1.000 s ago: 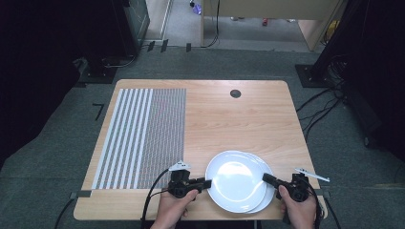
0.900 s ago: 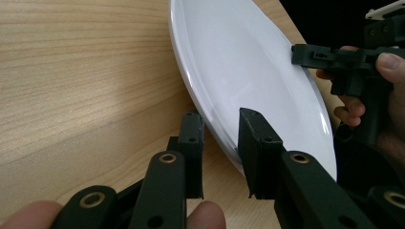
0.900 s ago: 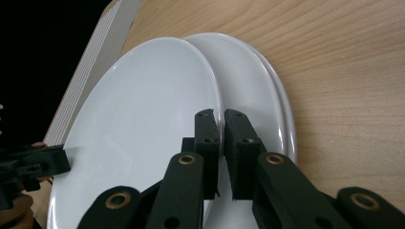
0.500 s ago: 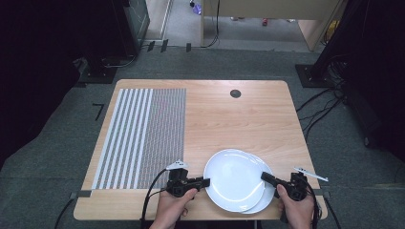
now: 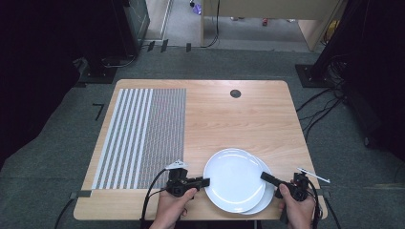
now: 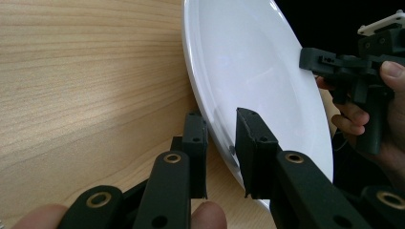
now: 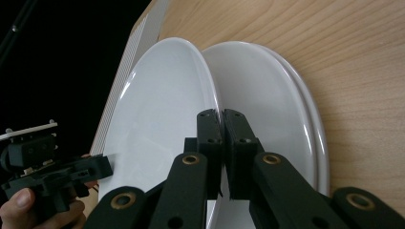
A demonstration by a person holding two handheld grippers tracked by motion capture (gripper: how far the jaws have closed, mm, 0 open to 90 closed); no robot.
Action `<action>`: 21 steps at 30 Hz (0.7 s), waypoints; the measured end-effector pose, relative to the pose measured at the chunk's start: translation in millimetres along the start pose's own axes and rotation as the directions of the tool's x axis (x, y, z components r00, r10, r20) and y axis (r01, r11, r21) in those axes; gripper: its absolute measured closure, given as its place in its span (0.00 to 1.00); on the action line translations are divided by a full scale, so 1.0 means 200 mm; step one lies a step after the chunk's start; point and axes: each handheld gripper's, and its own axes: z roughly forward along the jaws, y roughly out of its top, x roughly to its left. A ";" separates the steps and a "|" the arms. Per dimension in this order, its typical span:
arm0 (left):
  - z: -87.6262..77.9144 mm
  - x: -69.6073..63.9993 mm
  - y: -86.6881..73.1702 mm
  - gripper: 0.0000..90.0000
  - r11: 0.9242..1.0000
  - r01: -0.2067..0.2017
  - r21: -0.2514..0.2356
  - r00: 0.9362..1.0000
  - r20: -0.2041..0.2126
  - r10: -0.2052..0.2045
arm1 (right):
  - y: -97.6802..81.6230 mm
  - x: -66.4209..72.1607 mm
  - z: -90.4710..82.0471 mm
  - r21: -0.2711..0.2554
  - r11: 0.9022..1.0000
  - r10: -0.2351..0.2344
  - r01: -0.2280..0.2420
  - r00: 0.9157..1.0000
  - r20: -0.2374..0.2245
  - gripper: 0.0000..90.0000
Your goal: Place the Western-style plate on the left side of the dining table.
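Both grippers, left [image 5: 204, 181] and right [image 5: 265, 177], clamp the top plate's [image 5: 234, 179] opposite rims; apparently lifting it off the stack [image 5: 267, 196]; next: raise level.

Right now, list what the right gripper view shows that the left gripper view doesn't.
Right gripper view: white lower plates stacked underneath, grey striped mat, black right gripper close up, shut on the rim. Left gripper view: black left gripper close up, shut on the opposite rim. Both: round white top plate, light wooden table.
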 end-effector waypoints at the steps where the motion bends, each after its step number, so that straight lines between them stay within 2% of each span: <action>1: 0.00 0.00 0.00 0.84 1.000 0.000 0.000 1.000 0.000 0.000 | 0.00 0.00 0.00 -0.005 1.000 0.001 -0.001 1.000 -0.003 0.97; 4: -0.01 0.00 0.00 0.84 1.000 0.002 0.000 1.000 -0.008 -0.002 | 0.00 0.01 -0.01 -0.017 1.000 0.012 -0.013 1.000 -0.018 0.98; 11: -0.02 0.00 0.02 0.84 1.000 0.003 0.004 1.000 -0.015 -0.003 | 0.01 0.05 0.01 -0.013 1.000 -0.002 0.002 1.000 0.020 0.97; 17: -0.06 0.01 0.05 0.84 1.000 0.003 -0.013 1.000 -0.025 -0.004 | 0.03 0.09 0.03 -0.002 1.000 0.004 -0.004 1.000 0.009 0.97; 21: -0.10 0.02 0.07 0.84 1.000 -0.003 -0.022 0.999 -0.045 0.002 | 0.05 0.13 0.06 0.011 1.000 -0.016 0.016 1.000 0.003 0.97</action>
